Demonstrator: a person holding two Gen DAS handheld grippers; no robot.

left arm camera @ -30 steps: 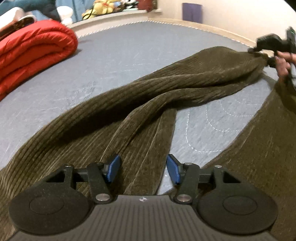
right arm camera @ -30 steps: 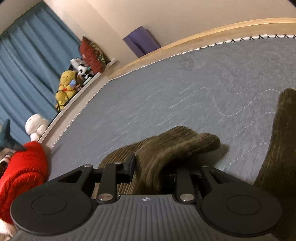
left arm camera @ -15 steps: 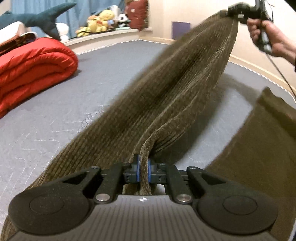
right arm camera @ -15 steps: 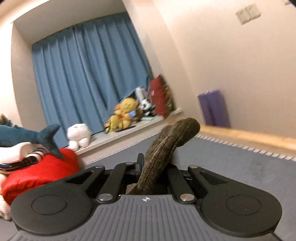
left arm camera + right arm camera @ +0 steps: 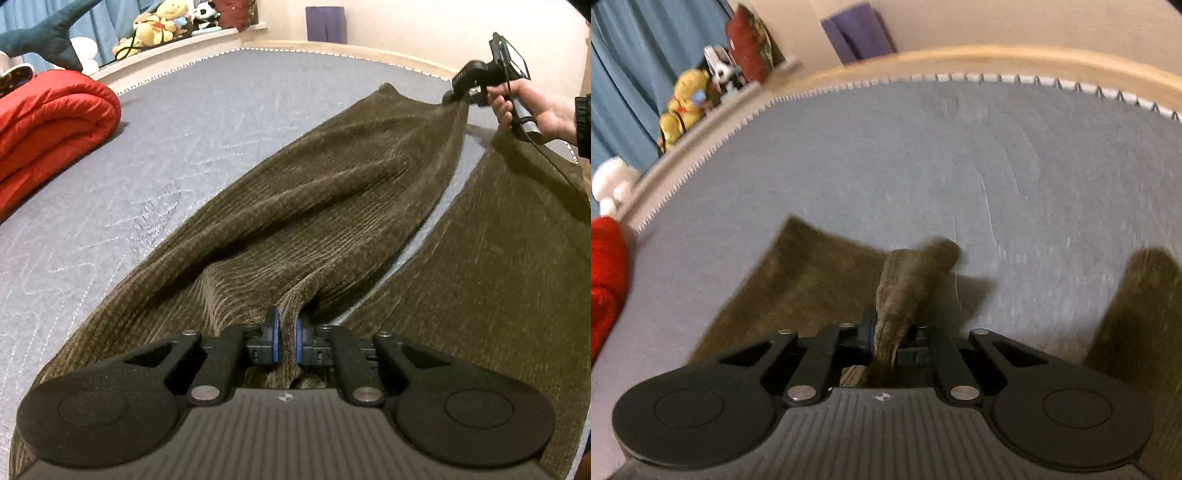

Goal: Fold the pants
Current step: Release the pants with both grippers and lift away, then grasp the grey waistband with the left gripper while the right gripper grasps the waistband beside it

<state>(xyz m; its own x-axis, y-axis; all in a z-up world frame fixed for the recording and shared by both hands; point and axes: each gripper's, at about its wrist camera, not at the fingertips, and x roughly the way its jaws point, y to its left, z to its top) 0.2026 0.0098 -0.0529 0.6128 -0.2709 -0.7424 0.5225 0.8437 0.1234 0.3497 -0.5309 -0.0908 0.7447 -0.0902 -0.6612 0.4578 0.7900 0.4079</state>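
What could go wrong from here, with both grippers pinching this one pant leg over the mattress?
1. The left gripper and right gripper each hold only a narrow bunch of the corduroy pants; a hard pull may slip it free.
2. The leg sags and twists between the grips, so it may land creased.
3. The other leg lies close alongside; the lifted one could drop askew over it rather than lining up.

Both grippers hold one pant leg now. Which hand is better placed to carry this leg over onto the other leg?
Probably the right. The right gripper holds the free far end of the lifted leg, close beside the other leg. The left gripper is clamped on the near part and can anchor it.
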